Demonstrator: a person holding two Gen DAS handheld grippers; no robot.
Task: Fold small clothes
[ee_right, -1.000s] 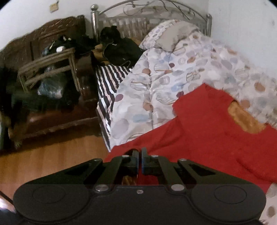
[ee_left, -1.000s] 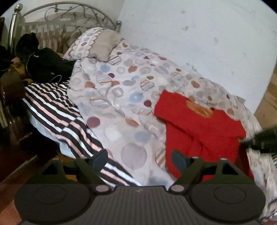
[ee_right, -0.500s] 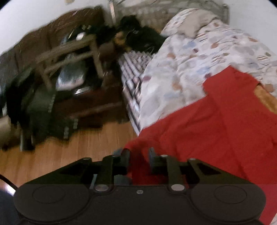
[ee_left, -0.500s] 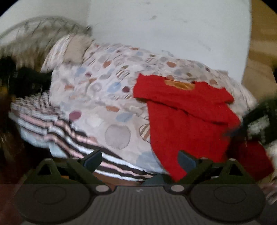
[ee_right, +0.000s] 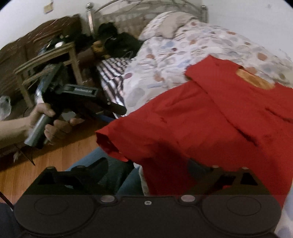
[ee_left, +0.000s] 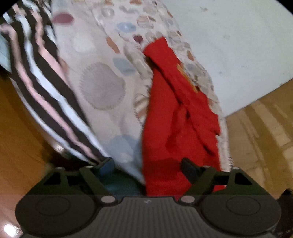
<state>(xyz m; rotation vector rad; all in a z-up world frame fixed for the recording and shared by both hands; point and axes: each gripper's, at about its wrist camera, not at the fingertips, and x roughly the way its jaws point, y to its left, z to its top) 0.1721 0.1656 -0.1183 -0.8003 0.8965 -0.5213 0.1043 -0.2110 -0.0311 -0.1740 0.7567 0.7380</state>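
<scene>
A red sweater [ee_right: 201,119] with an orange neck patch [ee_right: 254,78] lies on the bed, one sleeve folded across its body, its lower edge hanging over the bedside. My right gripper [ee_right: 148,168] sits at that hanging edge. Its jaws are opening wide and the pads press on nothing, though cloth drapes over the right finger [ee_right: 197,167]. My left gripper [ee_left: 147,166] is low at the bed's side with the sweater [ee_left: 175,117] hem between its fingers. Its jaws are closing and the pads stand apart from the cloth. In the right wrist view a hand [ee_right: 47,126] holds the left gripper [ee_right: 119,110].
The bed carries a spotted duvet [ee_left: 102,87] over a striped sheet [ee_left: 45,86]. Wooden floor [ee_left: 260,131] lies on both sides, a white wall [ee_left: 228,45] behind. A wooden side table [ee_right: 47,60], dark clothes [ee_right: 117,42] and a metal headboard [ee_right: 146,5] stand at the bed's head. A jeans-clad leg [ee_right: 128,181] is below.
The right gripper has let go of the red cloth and opened wide. The left gripper dropped and rolled toward the bed's edge, coming close to the sweater's hem.
</scene>
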